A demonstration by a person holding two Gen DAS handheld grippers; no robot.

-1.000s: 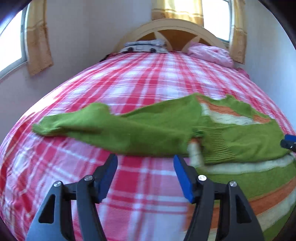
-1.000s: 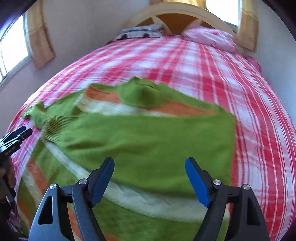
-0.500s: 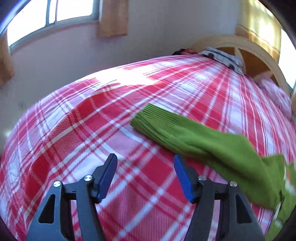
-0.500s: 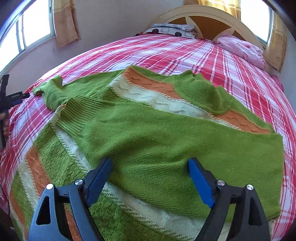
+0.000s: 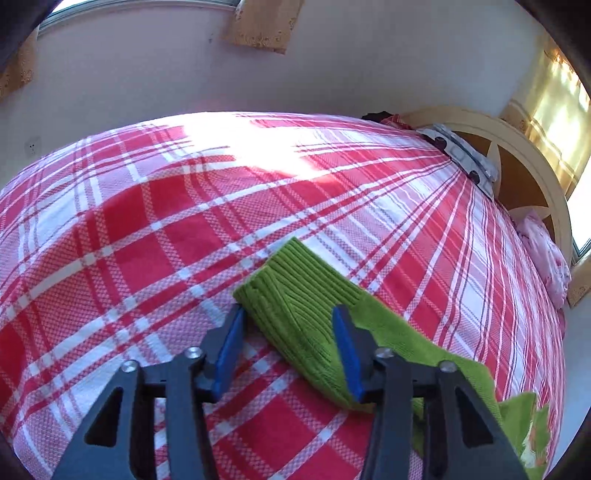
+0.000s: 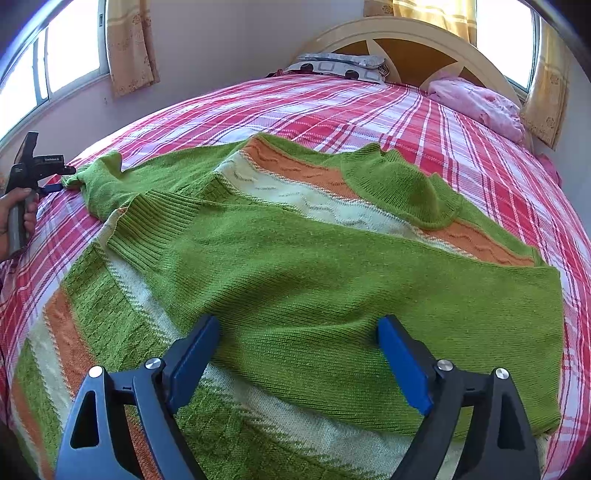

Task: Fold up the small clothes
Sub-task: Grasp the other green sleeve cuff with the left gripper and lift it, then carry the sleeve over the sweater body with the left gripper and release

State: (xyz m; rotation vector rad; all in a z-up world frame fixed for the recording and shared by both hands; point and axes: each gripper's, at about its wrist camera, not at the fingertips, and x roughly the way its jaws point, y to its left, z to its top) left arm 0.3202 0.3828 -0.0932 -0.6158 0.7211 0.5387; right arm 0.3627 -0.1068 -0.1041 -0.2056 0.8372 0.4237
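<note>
Left hand-held gripper [image 5: 288, 339], black with blue pads, points down at the ribbed green cuff [image 5: 295, 295] of a sweater sleeve, and its jaws have just been closing around it. The cuff lies between the two pads; the left pad sits at the cuff's edge, but whether both pads press on the knit yet cannot be told. In the right wrist view this same gripper appears at the far left edge, held in a hand [image 6: 18, 218], its tip at the end of the outstretched sleeve. Right hand-held gripper [image 6: 295, 343] hovers low over the sweater [image 6: 332, 280] with its jaws spread wide, which have just been opening further, grasping nothing. The sweater is green with orange and cream bands and lies spread on a bed covered by a red and white plaid bedspread [image 6: 369, 107]. One sleeve is folded across the body of the sweater; the other reaches out to the left. At the head of the bed are a curved cream headboard [image 6: 406, 33], a patterned pillow [image 6: 340, 64] and a pink bundle of cloth [image 6: 476, 103].
</note>
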